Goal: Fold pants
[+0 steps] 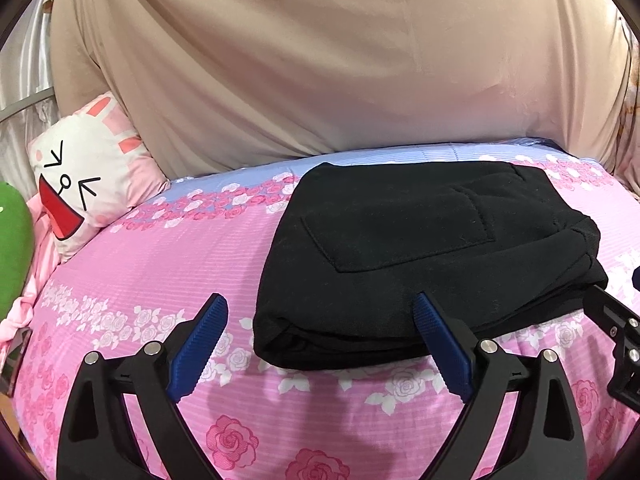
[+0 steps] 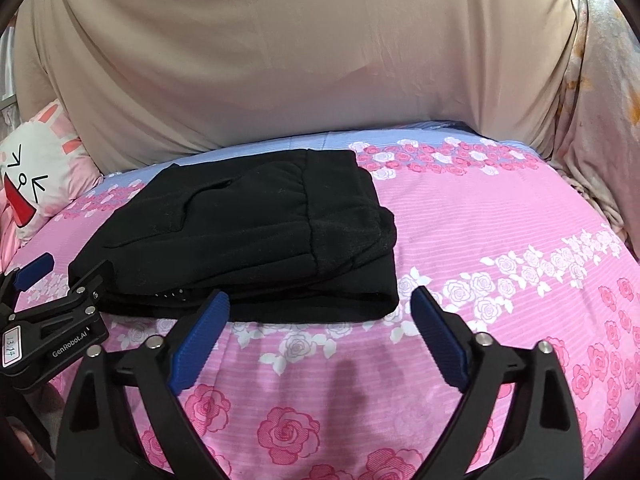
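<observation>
Blue ribbed pads on the black left gripper are standing wide apart, and the right gripper is gaping likewise; neither is clamping anything. Just beyond them, the black fleece pants are lying as 1 compact folded stack on the pink rose-printed bedsheet, pocket upward. Folding is looking essentially finished, with only tidying possibly remaining. Counting: 2 grippers, 1 pair of pants, 1 white rabbit-face cushion, 1 green plush object, partly cropped.
</observation>
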The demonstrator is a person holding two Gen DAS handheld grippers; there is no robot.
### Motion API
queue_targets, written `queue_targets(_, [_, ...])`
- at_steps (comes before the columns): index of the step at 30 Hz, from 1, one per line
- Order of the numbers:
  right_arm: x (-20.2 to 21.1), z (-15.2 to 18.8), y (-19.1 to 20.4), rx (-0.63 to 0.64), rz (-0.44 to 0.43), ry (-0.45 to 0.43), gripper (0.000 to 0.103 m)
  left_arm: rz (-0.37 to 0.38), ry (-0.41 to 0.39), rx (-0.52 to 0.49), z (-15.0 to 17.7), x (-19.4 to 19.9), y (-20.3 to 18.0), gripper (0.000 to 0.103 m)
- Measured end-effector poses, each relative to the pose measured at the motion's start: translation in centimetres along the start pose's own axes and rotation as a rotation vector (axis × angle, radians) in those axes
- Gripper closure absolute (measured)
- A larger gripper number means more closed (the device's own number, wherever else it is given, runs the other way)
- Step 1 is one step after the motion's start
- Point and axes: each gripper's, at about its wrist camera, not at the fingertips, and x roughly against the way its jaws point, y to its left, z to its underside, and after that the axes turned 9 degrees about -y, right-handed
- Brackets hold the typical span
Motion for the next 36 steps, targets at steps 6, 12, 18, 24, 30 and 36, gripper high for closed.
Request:
queue_targets(6, [0.19,0.11,0.48,0.016,-0.001,-0.009,0.008,0.035,0.015,0.014,0.06,-0.06,0.01,0.011])
queue_targets(12, [0.19,0.07,0.68,0.011,0.005,-0.006,0.008,0.059,-0.003,0.037,0.08,0.39,0.13,0.011])
queue_targets(18, [0.14,0.07,0.45,0.014,0.001,-0.007,0.008,0.031,0.012,0.004,0.14,0.29,-0.42,0.011])
queue_targets(24, [0.13,0.08,0.37,0.014,0.001,-0.007,0.008,0.035,0.019,0.046,0.11,0.31,0.11,0.011])
queue_targets(30, [0.12,0.07,0.34,0.015,0.000,-0.008,0.008,0.043,0.019,0.025,0.14,0.43,-0.32,0.011])
queue_targets(36, [0.15,0.07,0.30,0.014,0.003,-0.009,0.008,0.054,0.034,0.018,0.22,0.31,-0.58,0.011])
